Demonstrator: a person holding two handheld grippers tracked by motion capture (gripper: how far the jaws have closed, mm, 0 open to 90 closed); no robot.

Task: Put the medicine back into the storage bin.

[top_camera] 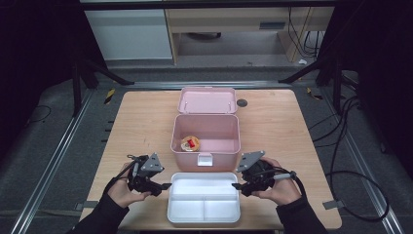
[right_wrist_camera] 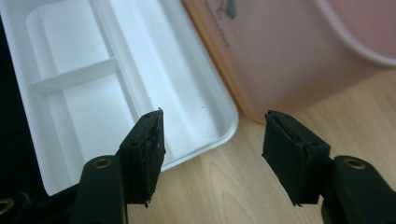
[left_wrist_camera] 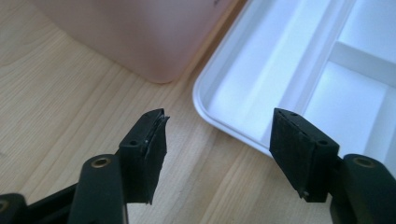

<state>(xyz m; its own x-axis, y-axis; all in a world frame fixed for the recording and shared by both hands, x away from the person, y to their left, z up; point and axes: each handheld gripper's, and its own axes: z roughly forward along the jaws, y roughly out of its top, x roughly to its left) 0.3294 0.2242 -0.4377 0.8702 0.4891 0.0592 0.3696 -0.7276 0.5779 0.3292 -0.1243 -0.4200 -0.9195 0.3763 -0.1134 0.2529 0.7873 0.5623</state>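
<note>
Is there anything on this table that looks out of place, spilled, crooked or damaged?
Nothing stands out. The pink box stands open with its lid laid back, one small item inside. The white tray lies square in front of it, empty and unbroken. The left gripper and right gripper flank the tray, jaws open.

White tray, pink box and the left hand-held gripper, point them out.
White tray point(top_camera: 178, 207), high view, left rim.
Pink box point(top_camera: 220, 152), high view, front wall.
Left hand-held gripper point(top_camera: 167, 186), high view, between its fingertips.
</note>
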